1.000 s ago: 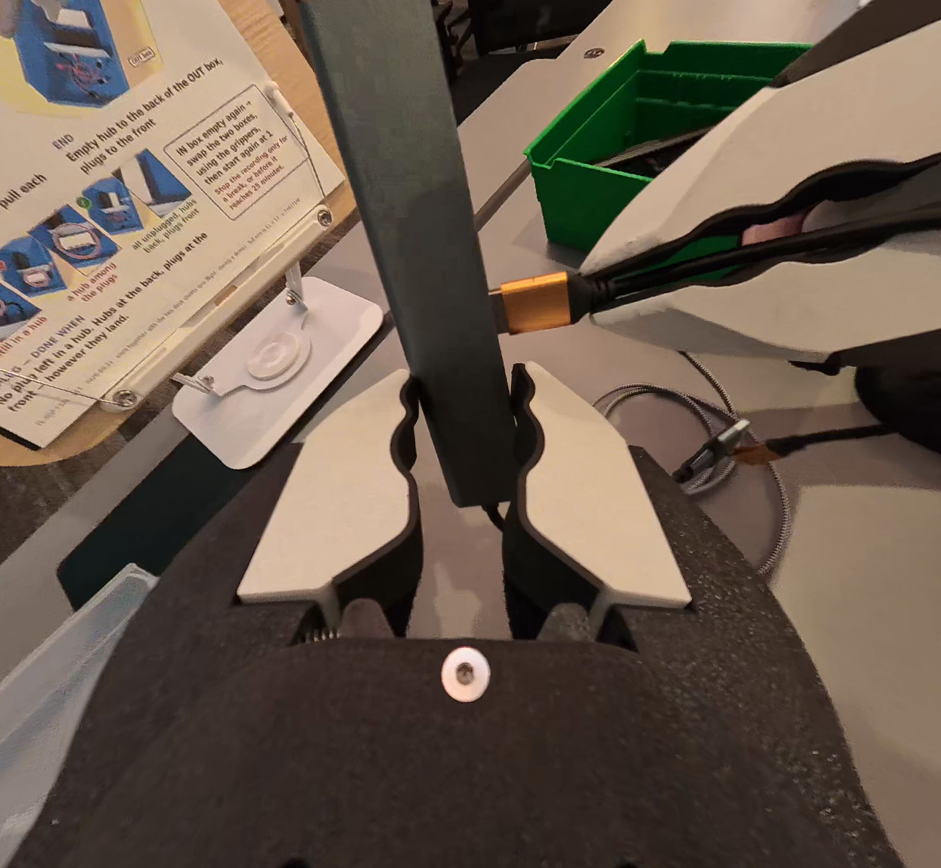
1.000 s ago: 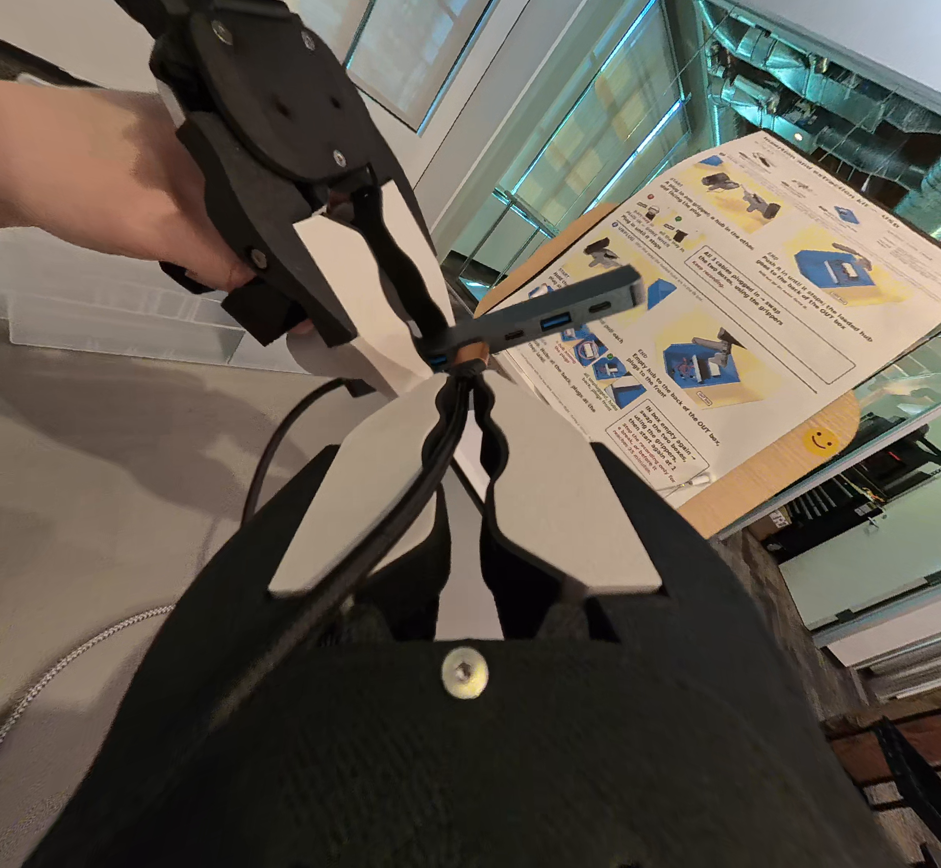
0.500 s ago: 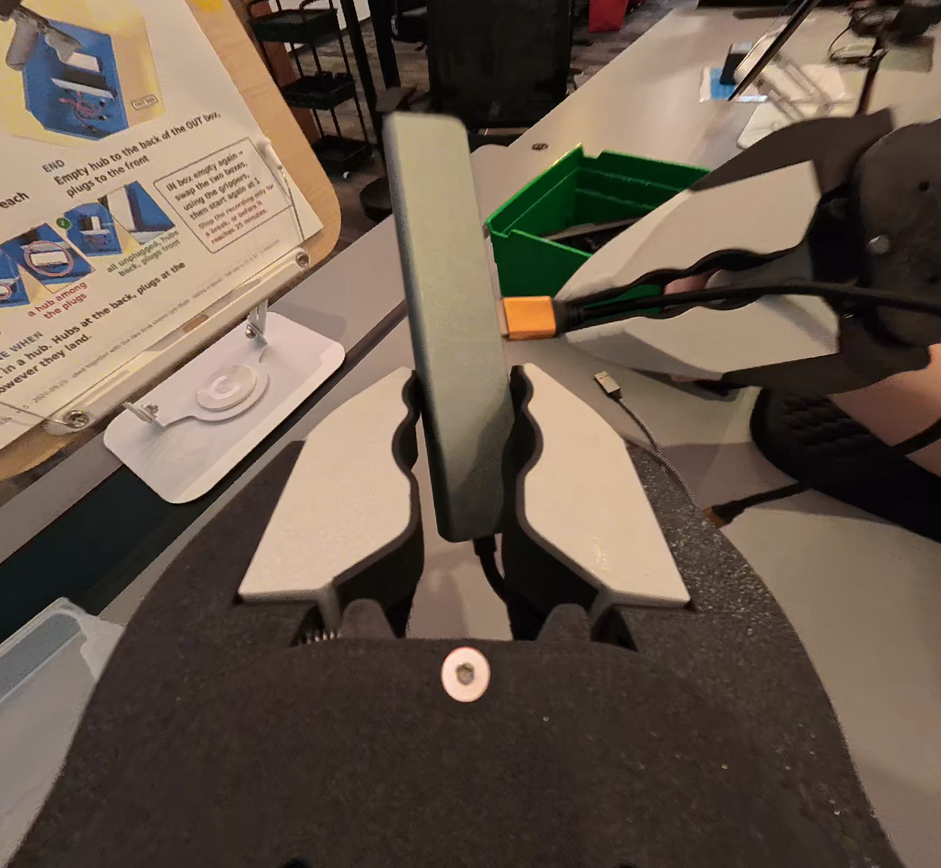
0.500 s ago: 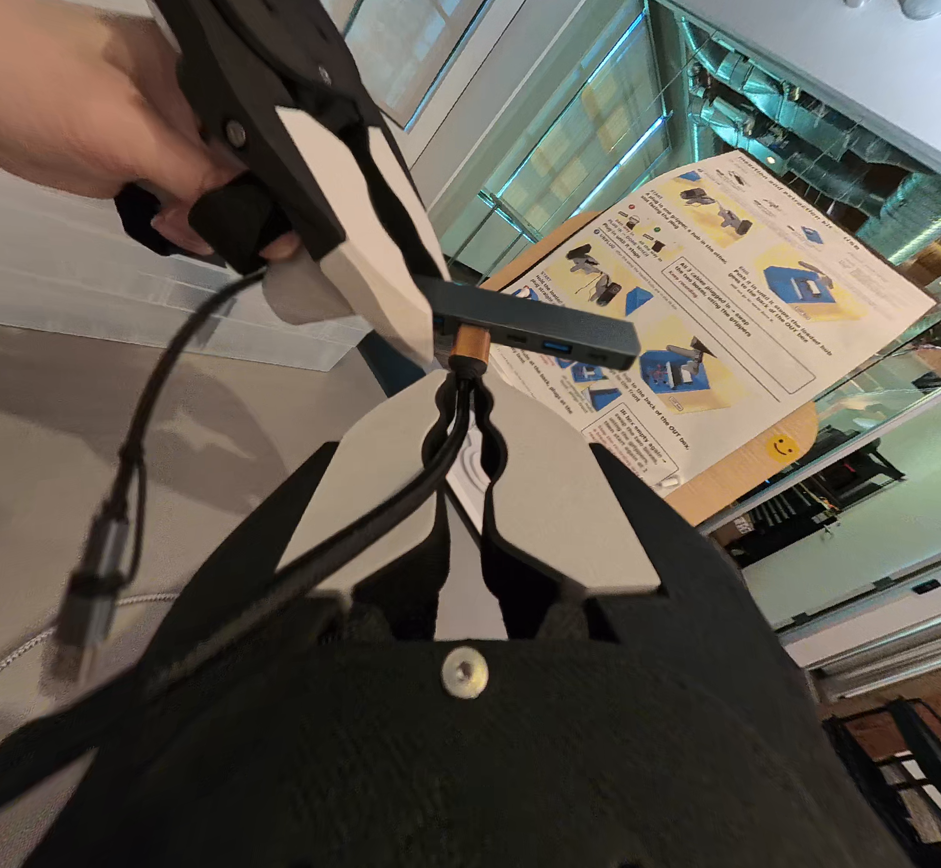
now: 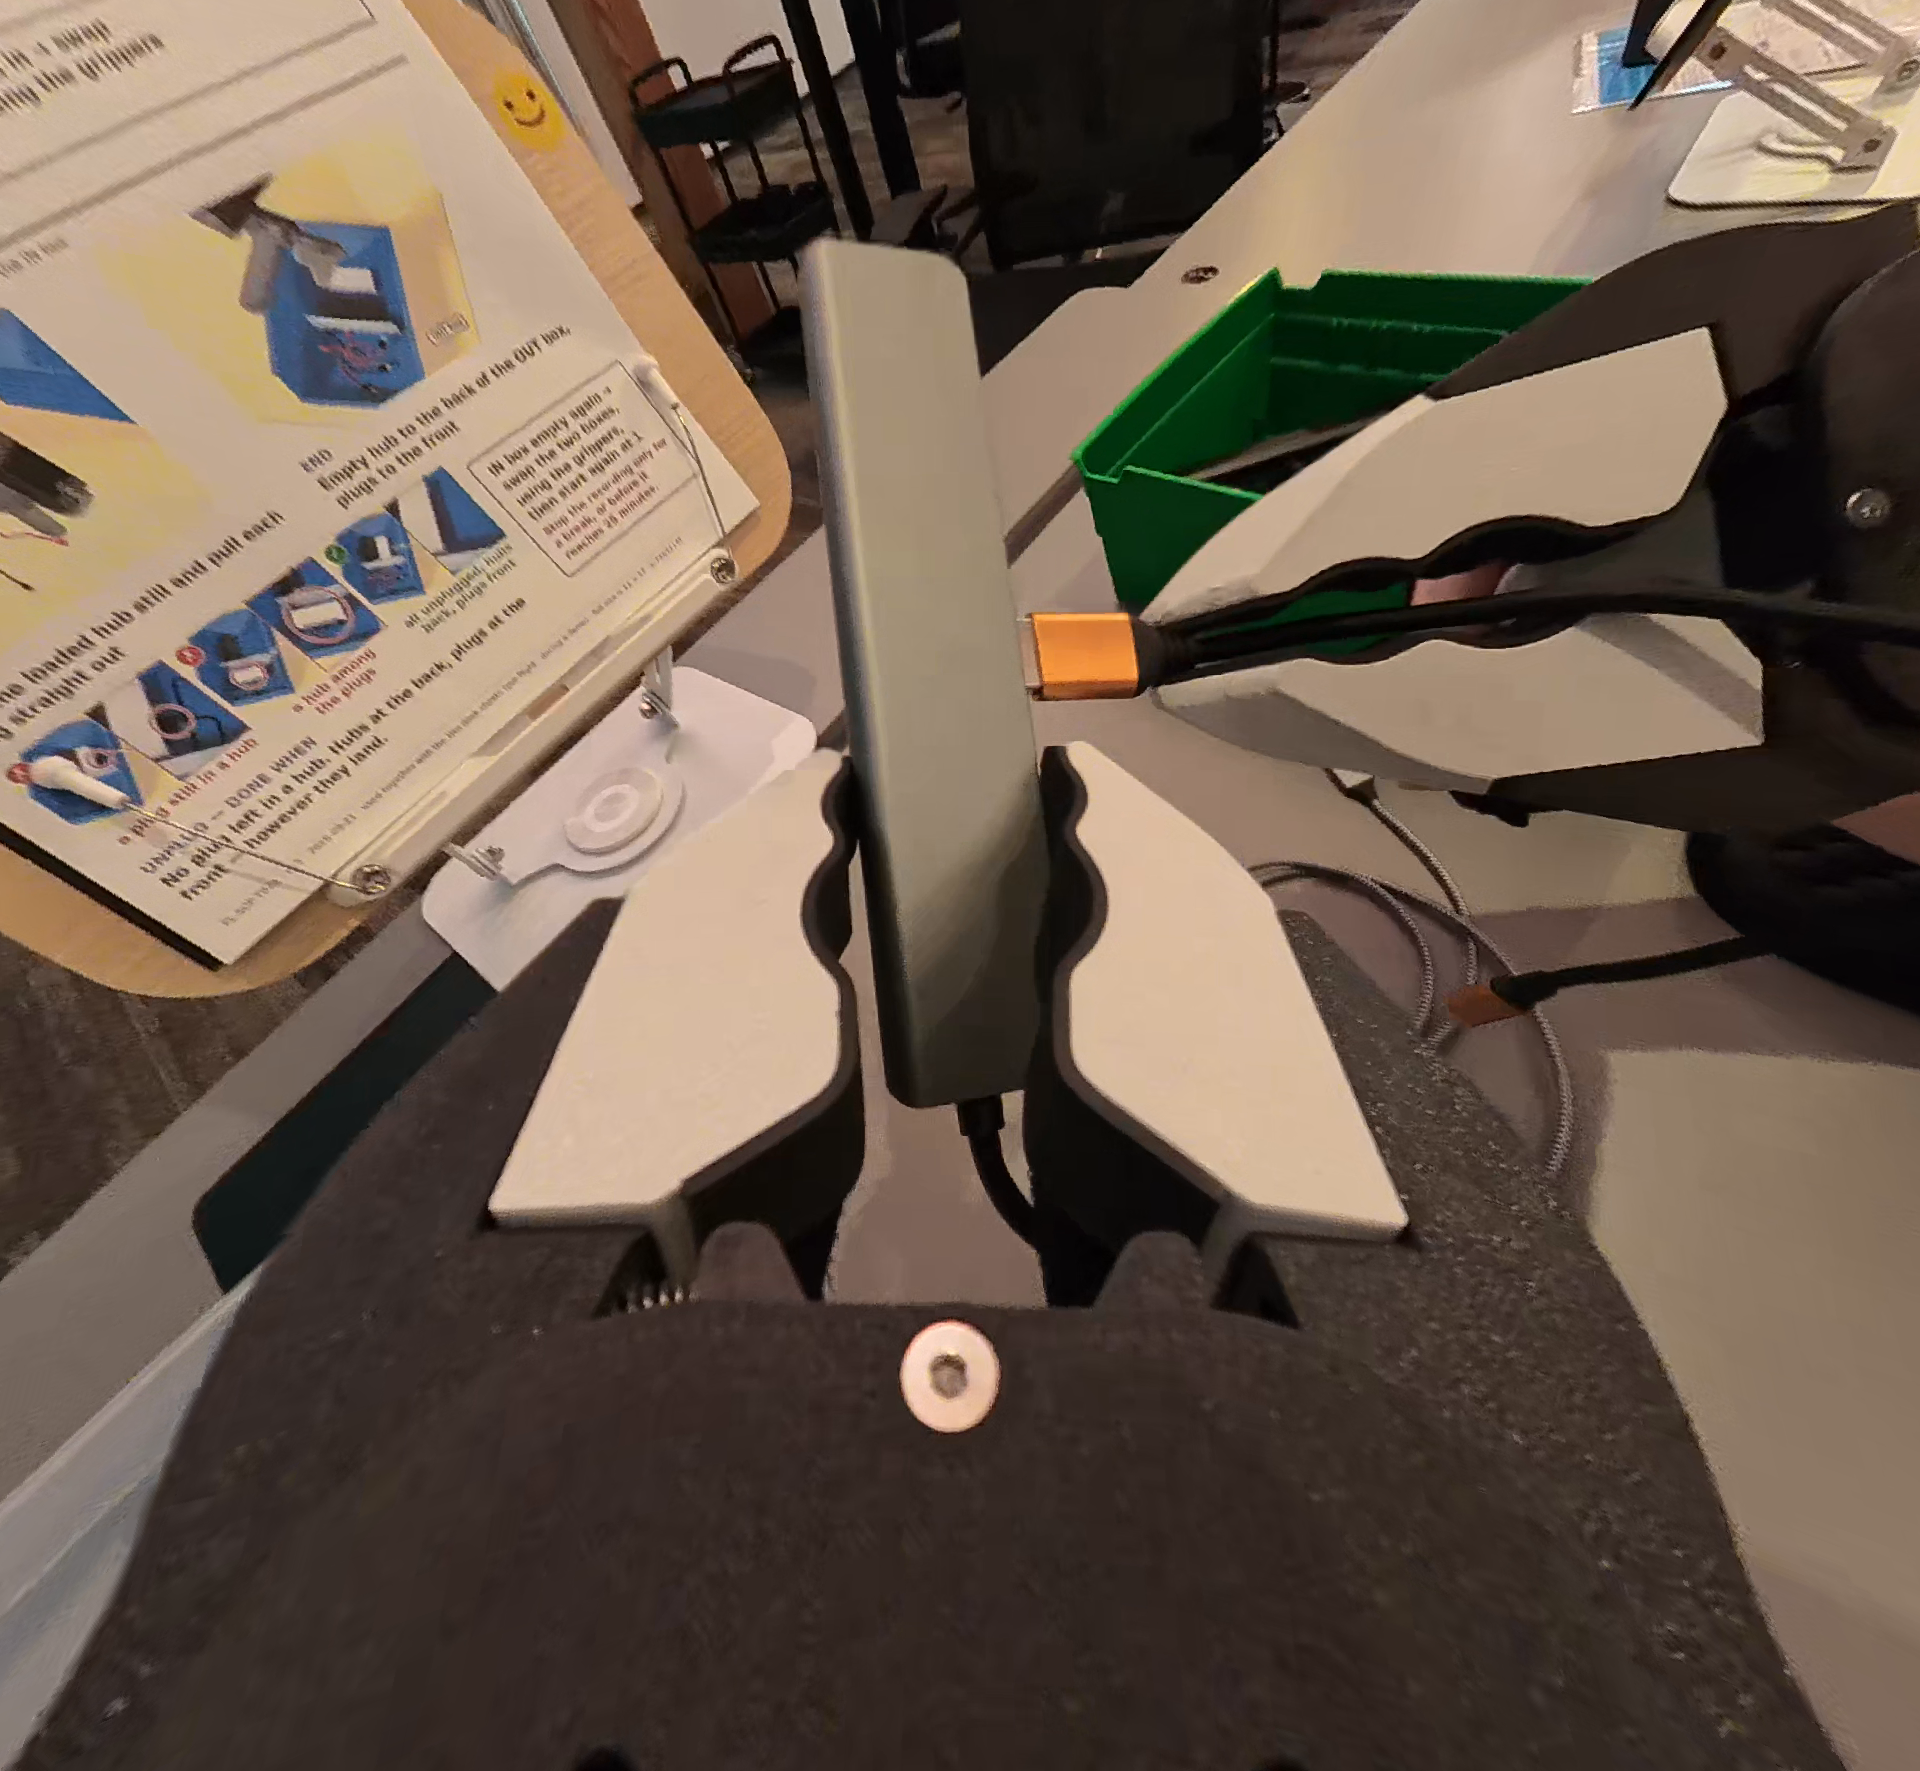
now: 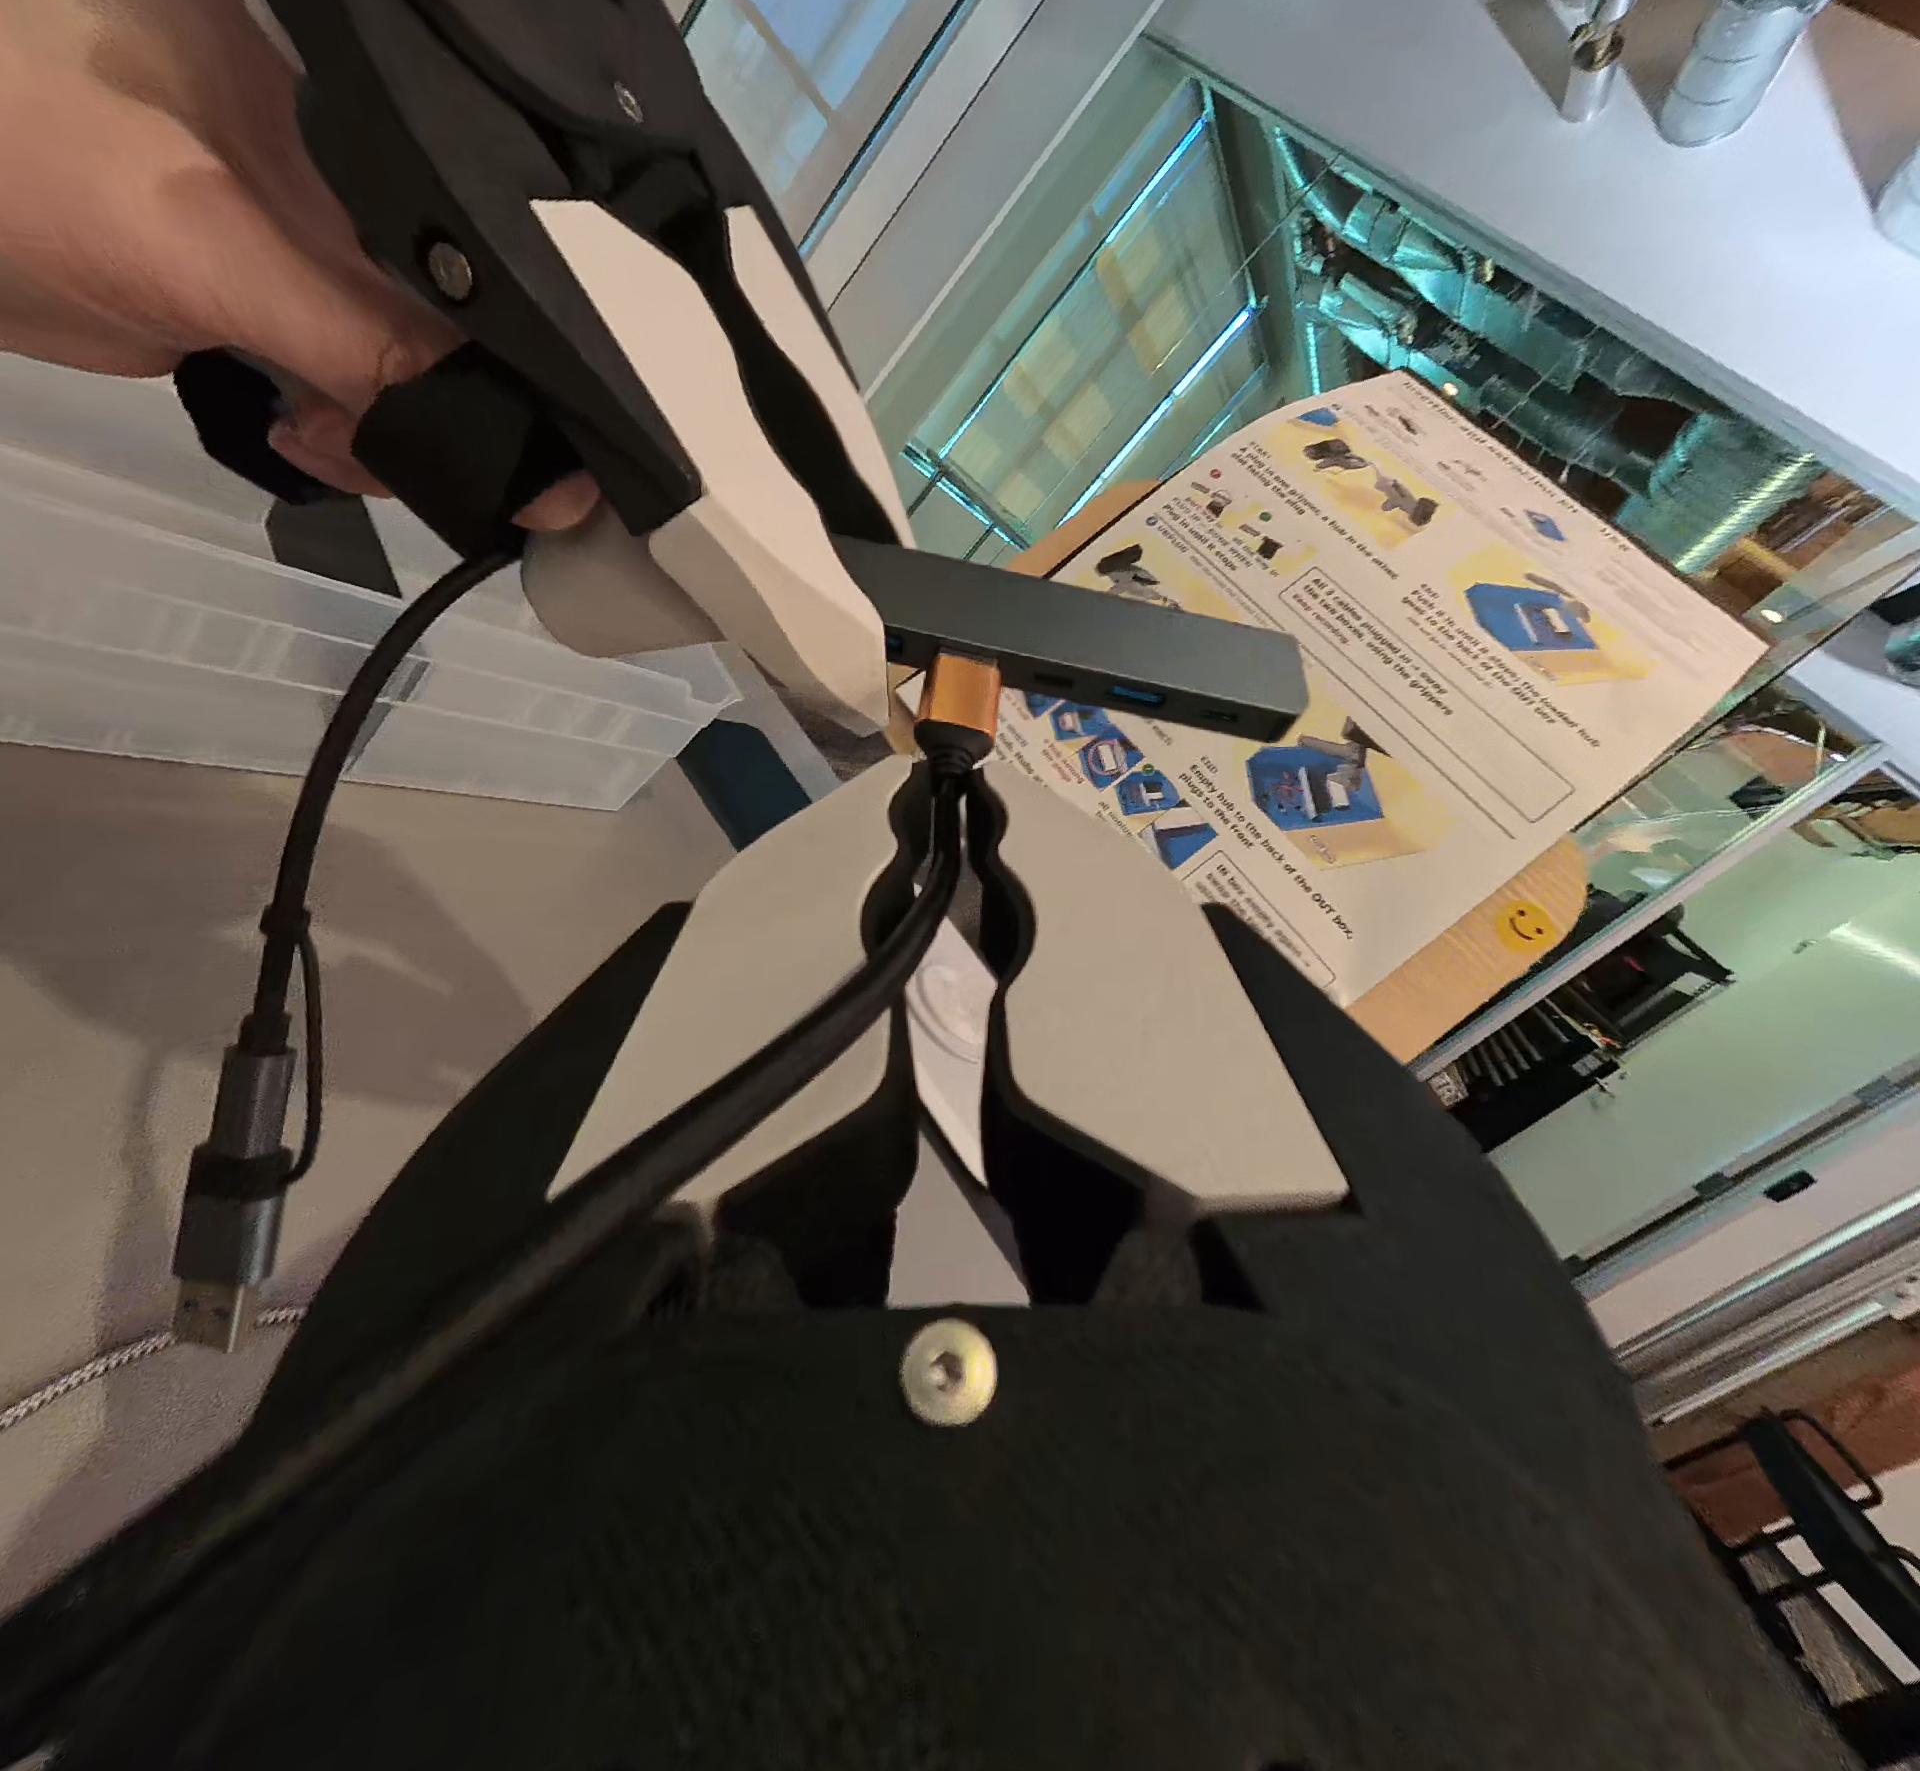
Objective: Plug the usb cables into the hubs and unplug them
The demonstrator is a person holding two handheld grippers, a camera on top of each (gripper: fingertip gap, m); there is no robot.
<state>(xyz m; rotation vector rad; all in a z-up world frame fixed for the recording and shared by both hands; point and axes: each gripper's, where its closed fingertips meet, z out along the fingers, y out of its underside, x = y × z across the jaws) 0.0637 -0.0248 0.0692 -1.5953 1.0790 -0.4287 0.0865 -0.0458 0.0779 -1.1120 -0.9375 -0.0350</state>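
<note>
Mid-plugging, by the look of it. Left gripper (image 5: 945, 890) clamped on the lower part of the grey hub (image 5: 914, 641), held upright above the table with its own black lead (image 6: 312, 838) dangling beneath. Right gripper (image 6: 940, 838) closed on a black cable (image 6: 831, 1025) just behind the orange plug (image 5: 1081, 656), plug nose meeting the hub's right edge, in a port beside a blue one; seated fully or only started, cannot tell. Next move, as a judgement: a straight push along the plug's axis with the hub braced against it, or, if already home, a straight pull back out without twisting. Risk of the cable buckling, since the grip sits on the flexible cord rather than the plug shell. Far right, a green bin (image 5: 1226, 474) with dark items inside, too hidden to name. Near left, a clear plastic bin (image 6: 343, 682), contents not discernible. Loose braided cable (image 5: 1455, 942) lying on the table at right, well apart from the hub. Instruction sheet on a stand (image 5: 312, 474) at left.
</note>
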